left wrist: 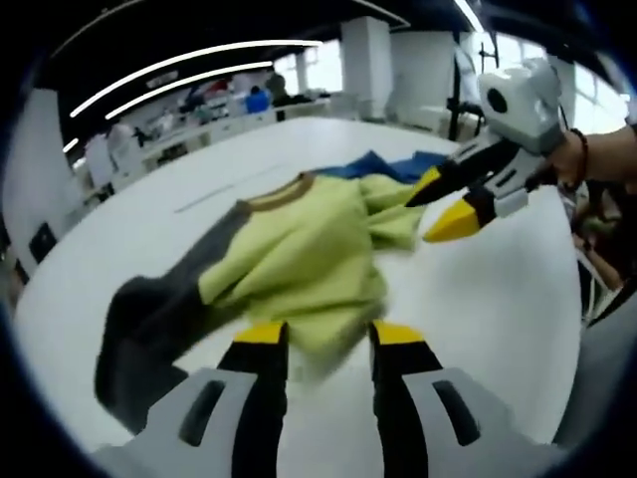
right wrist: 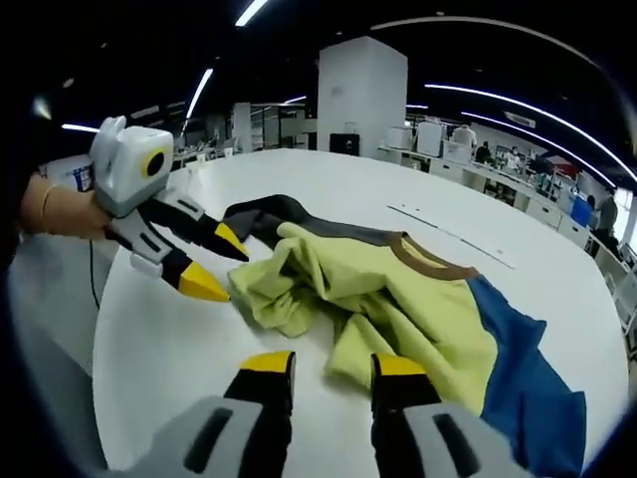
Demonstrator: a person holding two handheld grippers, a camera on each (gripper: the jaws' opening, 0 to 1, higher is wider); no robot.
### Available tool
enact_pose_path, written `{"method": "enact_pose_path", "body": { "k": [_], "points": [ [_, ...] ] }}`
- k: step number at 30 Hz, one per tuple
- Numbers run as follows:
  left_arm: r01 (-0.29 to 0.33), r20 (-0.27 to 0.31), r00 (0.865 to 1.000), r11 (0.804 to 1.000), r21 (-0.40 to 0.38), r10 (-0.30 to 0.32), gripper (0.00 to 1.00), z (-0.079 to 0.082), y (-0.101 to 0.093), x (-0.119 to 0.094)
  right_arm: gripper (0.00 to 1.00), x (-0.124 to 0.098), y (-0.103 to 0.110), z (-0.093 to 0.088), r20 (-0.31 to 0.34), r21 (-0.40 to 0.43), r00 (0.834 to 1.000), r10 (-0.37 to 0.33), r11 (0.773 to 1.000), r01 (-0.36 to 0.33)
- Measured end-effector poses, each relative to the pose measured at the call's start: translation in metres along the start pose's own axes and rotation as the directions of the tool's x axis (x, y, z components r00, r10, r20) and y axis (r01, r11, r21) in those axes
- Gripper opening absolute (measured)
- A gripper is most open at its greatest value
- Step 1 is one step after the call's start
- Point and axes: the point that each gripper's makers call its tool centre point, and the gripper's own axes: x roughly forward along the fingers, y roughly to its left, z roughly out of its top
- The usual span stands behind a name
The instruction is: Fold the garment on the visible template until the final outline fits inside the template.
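White round table (left wrist: 478, 299) carries everything; its curved edge runs along the far side in the left gripper view, and along the near left in the right gripper view (right wrist: 149, 358). A faint straight line marking (right wrist: 453, 237) sits on the tabletop beyond the garment, toward the far edge.

Garment: a sweatshirt (left wrist: 309, 249), crumpled in a heap near the middle of the table, not flat. Yellow-green body, brown collar band (right wrist: 433, 261), one dark grey sleeve (left wrist: 149, 319), one blue sleeve (right wrist: 528, 378). In the left gripper view the grey sleeve trails out toward the near left edge of the table, and the blue part peeks out behind the heap on the far side. In the right gripper view the blue sleeve spreads toward the near right edge, and the grey one lies on the far side of the heap.

Left gripper (left wrist: 326, 344): jaws spread, yellow-tipped, a fold of the yellow-green hem lying between them; contact with the cloth cannot be told. Seen also from the right gripper view (right wrist: 214, 264), jaws parted, tips just at the bunched edge of the cloth.

Right gripper (right wrist: 333, 373): jaws spread, tips just beside a yellow-green fold. From the left gripper view (left wrist: 443, 204) it hangs over the heap's far side, jaws parted, held by a person's hand (left wrist: 587, 159).
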Motion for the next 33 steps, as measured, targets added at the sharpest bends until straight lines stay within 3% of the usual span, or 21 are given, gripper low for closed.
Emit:
{"method": "enact_pose_path", "body": {
  "k": [5, 9, 19, 24, 26, 33],
  "points": [
    [-0.002, -0.036, 0.999, 0.999, 0.044, 0.003, 0.17, -0.006, 0.002, 0.009, 0.2, 0.01, 0.002, -0.006, -0.026, -0.022, 1.0, -0.001, 1.0, 0.0],
    [-0.009, -0.063, 0.998, 0.998, 0.062, 0.012, 0.03, -0.011, 0.002, 0.011, 0.16, 0.015, 0.001, -0.019, -0.085, -0.055, 0.996, -0.021, 0.998, 0.016],
    [-0.014, -0.074, 0.997, 0.994, 0.109, 0.022, 0.05, -0.012, 0.002, 0.012, 0.06, 0.019, -0.009, -0.018, -0.07, -0.029, 0.995, -0.066, 0.998, 0.064],
    [-0.019, -0.084, 0.996, 0.981, 0.194, 0.036, 0.0, -0.011, -0.002, 0.016, 0.0, 0.018, -0.011, -0.018, -0.068, -0.005, 0.994, -0.083, 0.997, 0.083],
    [-0.022, -0.09, 0.995, 0.981, 0.19, 0.04, 0.0, -0.01, -0.001, 0.017, 0.0, 0.016, -0.01, -0.017, -0.062, 0.026, 0.995, -0.082, 0.996, 0.084],
    [-0.009, -0.091, 0.996, 0.994, 0.106, 0.019, 0.0, -0.009, 0.001, 0.007, 0.0, 0.0, -0.007, -0.006, -0.028, 0.003, 0.997, -0.072, 0.997, 0.072]
  ]
}}
